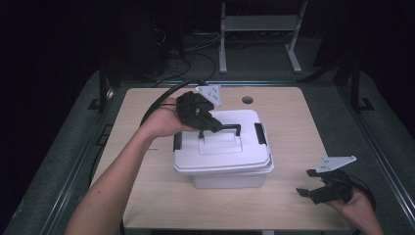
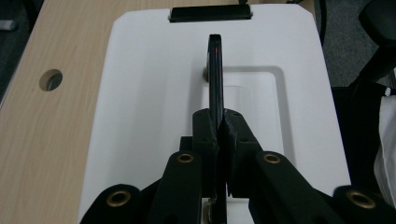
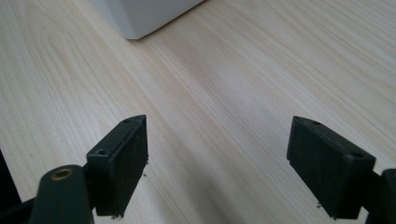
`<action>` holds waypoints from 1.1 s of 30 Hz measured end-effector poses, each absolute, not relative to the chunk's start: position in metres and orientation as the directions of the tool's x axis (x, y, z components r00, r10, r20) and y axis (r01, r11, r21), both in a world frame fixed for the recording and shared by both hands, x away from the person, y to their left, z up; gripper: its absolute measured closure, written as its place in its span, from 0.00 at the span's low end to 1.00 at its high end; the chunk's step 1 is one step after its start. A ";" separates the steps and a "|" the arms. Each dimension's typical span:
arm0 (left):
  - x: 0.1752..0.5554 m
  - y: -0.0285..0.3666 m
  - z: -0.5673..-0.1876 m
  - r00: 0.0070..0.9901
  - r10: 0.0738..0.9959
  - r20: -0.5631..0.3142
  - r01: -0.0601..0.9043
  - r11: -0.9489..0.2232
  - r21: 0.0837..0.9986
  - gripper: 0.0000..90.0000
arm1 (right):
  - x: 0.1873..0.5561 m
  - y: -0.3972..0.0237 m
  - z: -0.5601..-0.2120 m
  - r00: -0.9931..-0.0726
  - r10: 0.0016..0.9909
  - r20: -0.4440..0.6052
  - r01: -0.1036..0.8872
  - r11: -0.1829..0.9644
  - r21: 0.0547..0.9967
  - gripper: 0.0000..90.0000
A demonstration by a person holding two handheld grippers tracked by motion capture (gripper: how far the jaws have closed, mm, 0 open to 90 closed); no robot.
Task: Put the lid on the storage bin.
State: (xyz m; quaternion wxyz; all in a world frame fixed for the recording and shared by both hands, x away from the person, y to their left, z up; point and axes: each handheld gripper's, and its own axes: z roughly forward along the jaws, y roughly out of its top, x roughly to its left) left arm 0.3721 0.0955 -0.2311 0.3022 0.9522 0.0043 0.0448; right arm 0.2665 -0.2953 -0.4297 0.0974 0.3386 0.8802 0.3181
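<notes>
A white box (image 1: 230, 169) sits mid-table (image 1: 293, 127), its lid (image 1: 244, 152) on and both black latches (image 1: 260, 133) down, so its contents cannot be seen. The left gripper (image 2: 219, 126) is clamped on the black lid handle (image 2: 215, 70), which runs lengthwise between the latches. The right gripper (image 3: 217, 163) hovers wide apart, holding nothing, near the table's right front corner, well clear of the box; a round hole (image 1: 247, 100) lies behind the box.

box (image 1: 230, 169) blocks table (image 1: 293, 127) centre | right side, front edge free

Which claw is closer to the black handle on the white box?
Left. The left gripper is clamped shut on the black handle atop the white box. The right gripper sits open over the table, right of the box.
</notes>
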 end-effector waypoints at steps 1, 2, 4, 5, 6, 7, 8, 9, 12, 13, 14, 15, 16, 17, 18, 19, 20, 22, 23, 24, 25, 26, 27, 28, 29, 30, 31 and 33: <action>0.373 0.094 -0.232 0.996 0.035 0.081 -0.018 -0.816 0.578 0.94 | 0.266 -0.295 -0.430 -0.751 0.658 0.045 0.535 0.568 0.625 0.22; 0.373 0.092 -0.232 0.996 0.035 0.080 -0.018 -0.817 0.576 0.94 | 0.266 -0.294 -0.430 -0.752 0.657 0.044 0.534 0.569 0.625 0.22; 0.375 0.088 -0.235 0.997 0.031 0.077 -0.019 -0.821 0.570 0.94 | 0.266 -0.294 -0.430 -0.753 0.657 0.045 0.534 0.569 0.625 0.22; 0.376 0.087 -0.236 0.996 0.032 0.078 -0.018 -0.825 0.565 0.94 | 0.266 -0.295 -0.430 -0.754 0.656 0.044 0.533 0.570 0.626 0.22; 0.377 0.085 -0.238 0.996 0.033 0.078 -0.017 -0.825 0.565 0.94 | 0.266 -0.295 -0.430 -0.754 0.656 0.044 0.533 0.570 0.626 0.22; 0.378 0.083 -0.239 0.997 0.030 0.075 -0.018 -0.829 0.559 0.94 | 0.266 -0.295 -0.430 -0.753 0.656 0.044 0.532 0.569 0.627 0.22; 0.379 0.082 -0.241 0.997 0.028 0.073 -0.018 -0.827 0.562 0.94 | 0.266 -0.296 -0.430 -0.753 0.657 0.045 0.533 0.568 0.627 0.22; 0.380 0.080 -0.242 0.997 0.027 0.073 -0.019 -0.826 0.563 0.94 | 0.266 -0.296 -0.430 -0.751 0.659 0.047 0.535 0.566 0.627 0.22; 0.382 0.076 -0.245 0.997 0.022 0.072 -0.022 -0.826 0.563 0.94 | 0.266 -0.297 -0.430 -0.748 0.662 0.048 0.538 0.562 0.628 0.22; 0.382 0.075 -0.245 0.997 0.022 0.073 -0.022 -0.831 0.556 0.94 | 0.265 -0.297 -0.430 -0.747 0.663 0.047 0.538 0.563 0.628 0.22; 0.383 0.074 -0.247 0.997 0.022 0.071 -0.022 -0.830 0.557 0.94 | 0.265 -0.297 -0.430 -0.747 0.663 0.048 0.539 0.561 0.628 0.22; 0.383 0.073 -0.248 0.997 0.021 0.069 -0.021 -0.831 0.557 0.94 | 0.266 -0.296 -0.429 -0.749 0.661 0.046 0.536 0.564 0.628 0.22; 0.383 0.072 -0.249 0.997 0.020 0.070 -0.022 -0.831 0.556 0.94 | 0.265 -0.296 -0.429 -0.751 0.659 0.045 0.534 0.564 0.630 0.22; 0.384 0.071 -0.250 0.997 0.019 0.071 -0.024 -0.833 0.553 0.94 | 0.265 -0.295 -0.429 -0.750 0.660 0.046 0.535 0.564 0.629 0.22; 0.384 0.070 -0.251 0.997 0.019 0.072 -0.024 -0.835 0.550 0.94 | 0.266 -0.295 -0.429 -0.753 0.657 0.044 0.531 0.566 0.630 0.22; 0.384 0.070 -0.252 0.997 0.016 0.074 -0.027 -0.834 0.552 0.94 | 0.266 -0.295 -0.429 -0.753 0.657 0.044 0.531 0.567 0.630 0.22; 0.384 0.069 -0.253 0.997 0.015 0.078 -0.030 -0.836 0.548 0.94 | 0.266 -0.295 -0.430 -0.754 0.656 0.043 0.531 0.569 0.628 0.22; 0.386 0.067 -0.255 0.997 0.014 0.082 -0.033 -0.841 0.541 0.94 | 0.266 -0.295 -0.430 -0.754 0.655 0.045 0.533 0.570 0.625 0.22; 0.386 0.067 -0.256 0.997 0.012 0.082 -0.034 -0.842 0.538 0.94 | 0.266 -0.295 -0.430 -0.754 0.655 0.045 0.533 0.570 0.626 0.22; 0.387 0.066 -0.258 0.997 0.016 0.082 -0.032 -0.837 0.546 0.94 | 0.266 -0.295 -0.430 -0.753 0.656 0.046 0.534 0.569 0.625 0.22; 0.388 0.066 -0.259 0.997 0.014 0.077 -0.030 -0.839 0.543 0.94 | 0.265 -0.295 -0.430 -0.751 0.659 0.048 0.537 0.566 0.626 0.22; 0.388 0.065 -0.260 0.997 0.013 0.075 -0.030 -0.838 0.545 0.94 | 0.265 -0.295 -0.430 -0.751 0.659 0.047 0.535 0.566 0.627 0.22; 0.388 0.065 -0.262 0.997 0.012 0.078 -0.033 -0.836 0.548 0.94 | 0.265 -0.296 -0.430 -0.751 0.659 0.048 0.537 0.566 0.626 0.22; 0.388 0.066 -0.265 0.998 0.010 0.069 -0.030 -0.830 0.558 0.94 | 0.265 -0.296 -0.430 -0.750 0.659 0.048 0.536 0.565 0.627 0.22; 0.389 0.066 -0.267 0.999 0.010 0.054 -0.022 -0.825 0.564 0.94 | 0.265 -0.297 -0.430 -0.751 0.659 0.048 0.536 0.565 0.628 0.22; 0.389 0.067 -0.270 0.998 0.008 0.056 -0.025 -0.826 0.562 0.94 | 0.264 -0.297 -0.430 -0.749 0.661 0.048 0.538 0.564 0.626 0.22; 0.389 0.067 -0.272 0.998 0.010 0.066 -0.028 -0.833 0.553 0.94 | 0.264 -0.297 -0.431 -0.749 0.661 0.050 0.539 0.564 0.625 0.22; 0.389 0.067 -0.275 0.998 0.006 0.068 -0.032 -0.839 0.543 0.94 | 0.264 -0.296 -0.431 -0.748 0.662 0.051 0.541 0.564 0.624 0.22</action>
